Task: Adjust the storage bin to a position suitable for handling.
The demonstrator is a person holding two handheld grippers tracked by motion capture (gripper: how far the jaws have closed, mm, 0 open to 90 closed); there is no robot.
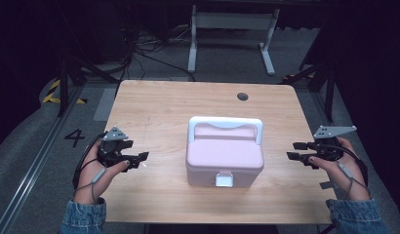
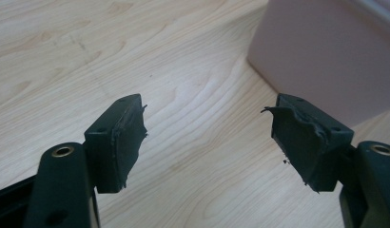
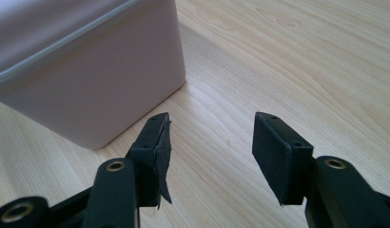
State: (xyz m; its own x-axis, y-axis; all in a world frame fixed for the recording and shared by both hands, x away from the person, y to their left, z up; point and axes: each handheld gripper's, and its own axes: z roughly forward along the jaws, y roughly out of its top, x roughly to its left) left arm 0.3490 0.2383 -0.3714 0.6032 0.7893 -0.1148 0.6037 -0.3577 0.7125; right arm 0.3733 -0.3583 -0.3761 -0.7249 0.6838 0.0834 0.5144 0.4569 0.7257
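At the near edge of the wooden table [image 1: 154, 105], two denim-sleeved forearms entered from below, each hand carrying a black two-jaw gripper.

Left gripper [image 1: 143, 156]: held left of the pink lidded box [image 1: 225, 155], well apart from it, tips pointing toward it. Jaws stood apart with nothing between them; in the left gripper view the left gripper [image 2: 209, 130] showed worn, ragged pads over bare wood, the box's pink wall [image 2: 326, 52] beyond to the upper right.

Right gripper [image 1: 291, 150]: held right of the box, near but not touching, tips pointing toward it. Jaws stood apart and empty; in the right gripper view the right gripper [image 3: 211, 142] hovered over the tabletop, just short of the box's rounded corner.

Pink box: sat at the table's centre between the two grippers, lid down, white latch [image 1: 224, 180] on its near face, white carry handle [image 1: 225, 125] folded along its far side.

Beyond the box: a dark round hole [image 1: 242, 96] in the tabletop near the far edge.

Farther still: a white frame [image 1: 232, 36] on the floor.
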